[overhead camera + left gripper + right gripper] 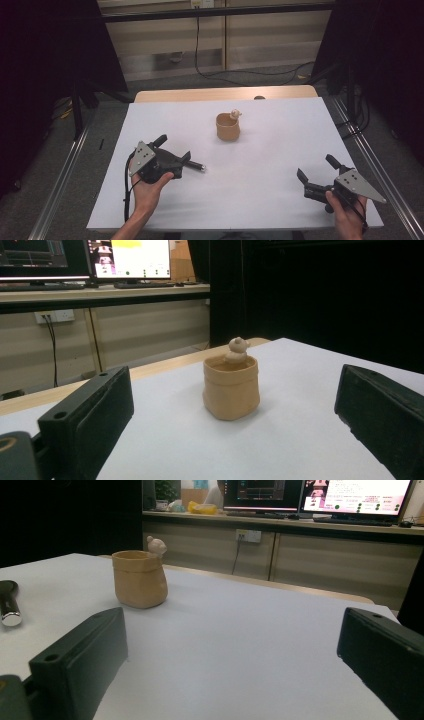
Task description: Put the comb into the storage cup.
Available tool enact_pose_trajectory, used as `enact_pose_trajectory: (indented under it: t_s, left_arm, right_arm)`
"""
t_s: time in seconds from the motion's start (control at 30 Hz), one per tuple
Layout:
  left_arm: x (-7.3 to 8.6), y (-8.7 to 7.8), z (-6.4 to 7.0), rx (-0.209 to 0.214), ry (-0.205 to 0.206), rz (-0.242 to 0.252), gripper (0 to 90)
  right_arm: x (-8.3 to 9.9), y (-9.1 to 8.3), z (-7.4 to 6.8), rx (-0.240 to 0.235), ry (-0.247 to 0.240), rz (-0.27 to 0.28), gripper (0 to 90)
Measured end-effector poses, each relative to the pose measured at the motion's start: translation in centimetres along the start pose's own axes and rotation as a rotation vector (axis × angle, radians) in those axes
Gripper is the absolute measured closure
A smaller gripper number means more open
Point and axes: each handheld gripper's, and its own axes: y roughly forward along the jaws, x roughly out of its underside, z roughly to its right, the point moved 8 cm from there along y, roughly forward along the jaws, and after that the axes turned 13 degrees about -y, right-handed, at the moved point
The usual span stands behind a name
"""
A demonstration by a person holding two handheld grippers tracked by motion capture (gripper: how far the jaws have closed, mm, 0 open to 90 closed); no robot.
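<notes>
A tan, sack-shaped pot (228,127) stands upright on the white table top (260,200), with a small pale figure (234,114) on its far rim. My left gripper (173,149) rests at the near left, open and holding nothing. In the left gripper view the pot (231,387) sits farther off, between the jaws of this gripper (234,405). My right gripper (316,168) is at the near right, open and also holding nothing. In the right gripper view my right gripper (232,625) faces bare table, and the pot (139,578) stands to the upper left.
A short black object with a silver end (197,167) lies on the table just right of the left gripper; it appears again as the black object (8,605) at the left edge. A wooden table edge (225,94) runs along the back. Metal rails (372,165) flank both sides.
</notes>
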Motion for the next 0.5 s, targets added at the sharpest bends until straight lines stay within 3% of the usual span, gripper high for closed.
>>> enact_pose_trajectory:
  t_s: [0.1, 0.27, 0.5]
  left_arm:
    - [0.0, 0.7, 0.1, 0.003, -0.013, 0.002, 2.1]
    - [-0.1, 1.4, 0.2, -0.007, 0.006, 0.013, 1.9]
    - [-0.3, 2.4, -0.5, -0.021, -0.002, 0.012, 2.0]
  right_arm:
    - [0.0, 0.0, -0.1, -0.004, -0.002, -0.003, 0.0]
    - [0.0, 0.0, -0.1, -0.005, -0.002, 0.001, 0.0]
    - [0.1, 0.0, 0.0, -0.003, 0.0, -0.005, 0.0]
